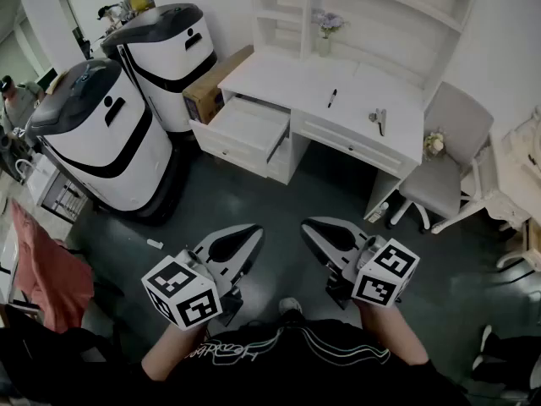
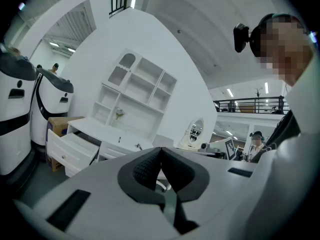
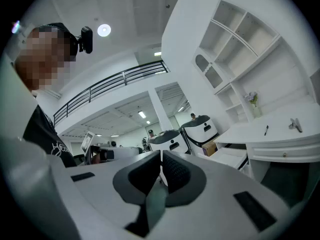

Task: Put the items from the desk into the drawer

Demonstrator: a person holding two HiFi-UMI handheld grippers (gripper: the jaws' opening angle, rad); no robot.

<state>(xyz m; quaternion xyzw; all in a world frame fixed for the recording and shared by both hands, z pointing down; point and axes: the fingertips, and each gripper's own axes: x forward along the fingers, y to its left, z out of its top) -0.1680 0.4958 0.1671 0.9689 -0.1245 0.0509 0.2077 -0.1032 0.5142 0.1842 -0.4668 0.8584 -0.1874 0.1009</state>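
Observation:
A white desk (image 1: 296, 79) with a hutch stands ahead across the dark floor. Its left drawer (image 1: 245, 129) is pulled out and looks empty. On the desktop lie a black pen (image 1: 332, 98) and a small metal item (image 1: 378, 119); a vase of flowers (image 1: 325, 32) stands at the back. Both grippers hang low in front of me, well short of the desk. My left gripper (image 1: 245, 237) (image 2: 160, 155) is shut with nothing between its pads. My right gripper (image 1: 316, 231) (image 3: 161, 157) is shut and empty too. The right gripper view also shows the pen (image 3: 266, 130) and the metal item (image 3: 296, 125).
Two large white-and-black machines (image 1: 106, 142) (image 1: 169, 49) stand left of the desk, with a cardboard box (image 1: 215, 83) wedged beside it. A grey chair (image 1: 444, 155) sits at the desk's right end. A red cloth (image 1: 46, 277) hangs at the left edge. People stand far behind.

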